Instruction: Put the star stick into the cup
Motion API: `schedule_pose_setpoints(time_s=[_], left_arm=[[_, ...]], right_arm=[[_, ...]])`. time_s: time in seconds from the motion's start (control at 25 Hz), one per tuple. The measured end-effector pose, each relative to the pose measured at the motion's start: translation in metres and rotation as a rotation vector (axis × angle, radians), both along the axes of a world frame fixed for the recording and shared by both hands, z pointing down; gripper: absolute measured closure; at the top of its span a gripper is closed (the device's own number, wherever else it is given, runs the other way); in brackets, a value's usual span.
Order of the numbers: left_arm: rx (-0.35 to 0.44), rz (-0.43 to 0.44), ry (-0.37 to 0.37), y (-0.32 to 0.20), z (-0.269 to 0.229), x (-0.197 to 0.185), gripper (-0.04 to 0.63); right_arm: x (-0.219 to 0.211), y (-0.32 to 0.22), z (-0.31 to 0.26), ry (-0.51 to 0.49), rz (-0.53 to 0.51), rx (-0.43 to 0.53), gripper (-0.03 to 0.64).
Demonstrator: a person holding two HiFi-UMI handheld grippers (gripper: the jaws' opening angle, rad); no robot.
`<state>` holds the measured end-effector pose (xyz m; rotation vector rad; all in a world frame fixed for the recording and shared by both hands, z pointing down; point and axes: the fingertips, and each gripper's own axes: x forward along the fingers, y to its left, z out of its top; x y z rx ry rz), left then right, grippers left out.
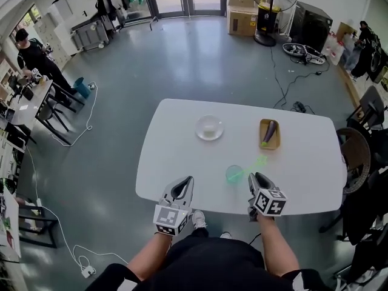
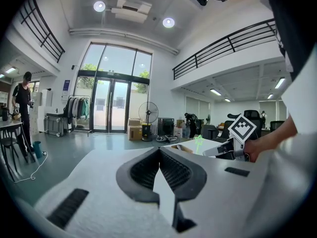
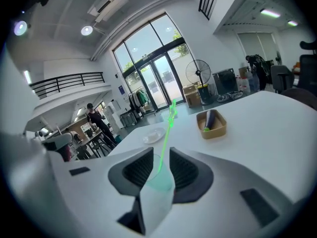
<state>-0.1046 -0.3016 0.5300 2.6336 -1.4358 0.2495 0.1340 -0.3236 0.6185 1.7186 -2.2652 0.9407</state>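
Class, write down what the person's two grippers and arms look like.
The left gripper and right gripper have pale grey bodies, dark ribbed pads tapering to a tip, each with a white cube bearing black square markers. No cables show. The person wears a black top with bare forearms.

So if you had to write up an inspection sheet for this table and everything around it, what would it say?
Surface: white table.
Job's things: green cup near the front edge; star stick leaning in it.
Clutter: clear dish; wooden tray holding an eggplant.
Grippers: left gripper shut, empty; right gripper open, cup just ahead of its jaws.
Cables: white cable and black cable on the floor.
Surroundings: fan, cardboard boxes, person at a desk, chair.
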Motion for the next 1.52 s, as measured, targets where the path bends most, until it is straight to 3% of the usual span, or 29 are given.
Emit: schedule_pose_setpoints(time_s=[0.44,0.8,1.52], left_arm=[[0.049,0.063,0.025,-0.001,-0.026,0.034,0.589],[0.069,0.080,0.038,0.010,-0.039,0.041,0.589],[0.100,0.092,0.020,0.025,-0.048,0.052,0.589]], right_arm=[[-0.026,0.033,-0.096,0.188,-0.119,0.264,0.611],[-0.039,0.043,-0.171,0.235,-0.135,0.473,0.614],[-0.032,0.056,-0.184,0.275,-0.126,0.523,0.614]])
